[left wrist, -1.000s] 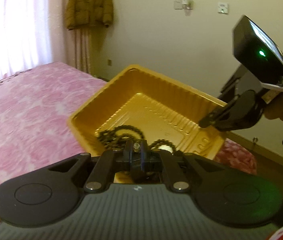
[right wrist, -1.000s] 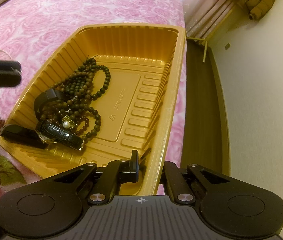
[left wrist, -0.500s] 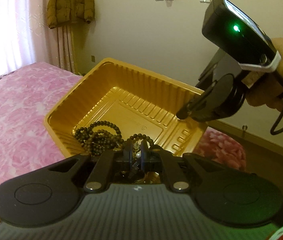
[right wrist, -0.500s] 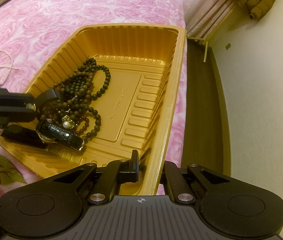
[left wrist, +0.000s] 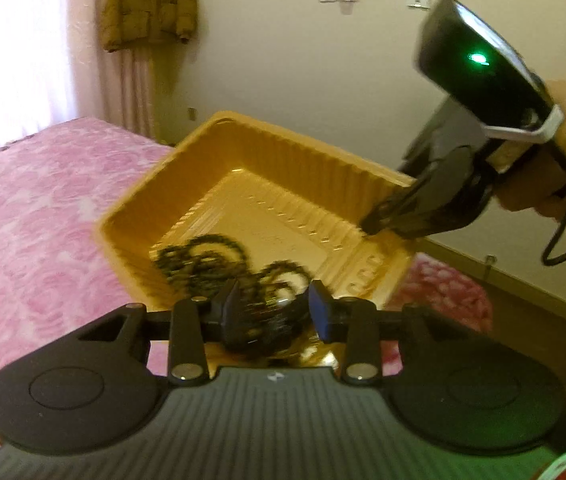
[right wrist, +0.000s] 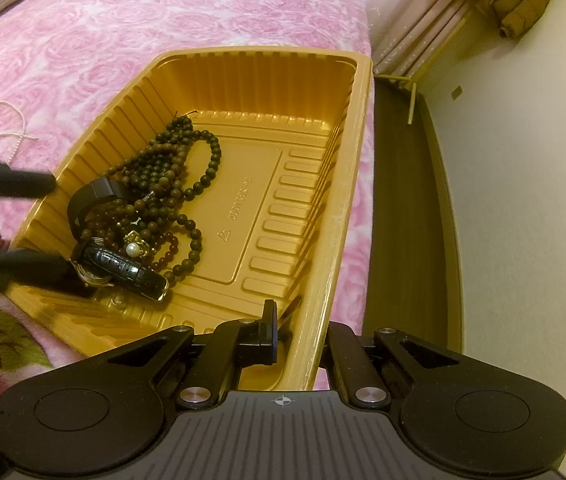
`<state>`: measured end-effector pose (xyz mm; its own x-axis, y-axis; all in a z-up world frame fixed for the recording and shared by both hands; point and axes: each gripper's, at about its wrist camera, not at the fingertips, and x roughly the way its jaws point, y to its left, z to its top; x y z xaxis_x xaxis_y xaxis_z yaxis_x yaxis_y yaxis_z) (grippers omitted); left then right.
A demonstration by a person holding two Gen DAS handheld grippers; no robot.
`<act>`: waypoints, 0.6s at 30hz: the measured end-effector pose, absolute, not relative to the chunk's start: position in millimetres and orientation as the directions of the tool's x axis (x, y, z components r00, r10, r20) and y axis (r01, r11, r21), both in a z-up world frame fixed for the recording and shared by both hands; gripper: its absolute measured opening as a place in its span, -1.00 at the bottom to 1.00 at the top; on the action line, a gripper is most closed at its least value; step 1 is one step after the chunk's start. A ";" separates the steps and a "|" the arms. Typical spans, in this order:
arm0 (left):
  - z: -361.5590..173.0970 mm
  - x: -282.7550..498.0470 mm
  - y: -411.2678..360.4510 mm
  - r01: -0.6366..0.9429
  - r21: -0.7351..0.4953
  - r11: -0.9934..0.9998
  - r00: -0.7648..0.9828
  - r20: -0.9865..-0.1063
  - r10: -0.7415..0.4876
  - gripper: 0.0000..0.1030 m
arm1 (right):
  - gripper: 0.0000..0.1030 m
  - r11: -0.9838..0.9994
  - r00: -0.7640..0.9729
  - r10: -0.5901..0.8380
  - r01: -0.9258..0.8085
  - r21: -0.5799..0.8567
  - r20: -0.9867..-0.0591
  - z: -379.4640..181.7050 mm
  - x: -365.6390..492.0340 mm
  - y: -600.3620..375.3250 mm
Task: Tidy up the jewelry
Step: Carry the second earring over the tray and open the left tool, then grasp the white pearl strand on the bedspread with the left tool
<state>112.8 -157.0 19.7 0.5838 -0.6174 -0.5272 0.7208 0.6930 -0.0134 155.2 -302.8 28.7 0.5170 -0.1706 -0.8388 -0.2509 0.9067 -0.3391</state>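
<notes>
Gold plastic tray [right wrist: 325,184] sits on a pink rose-patterned bedspread [right wrist: 123,32], and inside it, toward one end, lies a tangle of dark bead necklaces [right wrist: 171,184], a black strap [right wrist: 123,268] and a small pearl piece [right wrist: 134,247]. The right gripper [right wrist: 297,332] is clamped on the tray's rim, one finger inside the wall and the other outside. The left gripper [left wrist: 275,312] has its fingers spread apart, one to each side of the jewelry pile at the tray's end, with nothing pinched between them. A thin pearl string [right wrist: 1,122] lies on the bedspread outside the tray. A brown jacket [left wrist: 149,4] hangs by the curtain.
</notes>
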 end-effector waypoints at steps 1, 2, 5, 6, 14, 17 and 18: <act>19.6 114.5 -148.7 0.704 -0.008 0.710 0.600 -0.527 -0.602 -0.33 | -0.90 0.907 0.517 -0.171 -0.250 -0.339 -0.839 28.5 155.2 -302.9; 19.4 116.1 -140.9 0.688 -0.005 0.726 0.615 -0.527 -0.587 -0.33 | -0.90 0.907 0.517 -0.171 -0.250 -0.339 -0.839 28.4 155.4 -302.6; 18.7 121.7 -111.3 0.619 0.008 0.785 0.669 -0.529 -0.522 -0.33 | -0.90 0.907 0.517 -0.171 -0.250 -0.339 -0.839 28.5 155.1 -302.6; 17.9 122.9 -101.3 0.596 0.015 0.803 0.685 -0.530 -0.499 -0.33 | -0.90 0.907 0.517 -0.171 -0.250 -0.339 -0.839 28.3 155.1 -302.3; -4.2 133.0 -20.3 0.395 0.094 0.914 0.773 -0.571 -0.276 -0.33 | -0.90 0.904 0.517 -0.174 -0.253 -0.344 -0.838 27.9 155.2 -302.8; -13.0 131.4 -5.2 0.374 0.106 0.921 0.773 -0.584 -0.247 -0.33 | -0.90 0.905 0.516 -0.174 -0.252 -0.343 -0.839 28.1 155.2 -302.8; -15.9 130.5 -3.4 0.375 0.113 0.920 0.773 -0.586 -0.243 -0.33 | -0.90 0.904 0.515 -0.175 -0.253 -0.344 -0.839 28.6 155.0 -302.3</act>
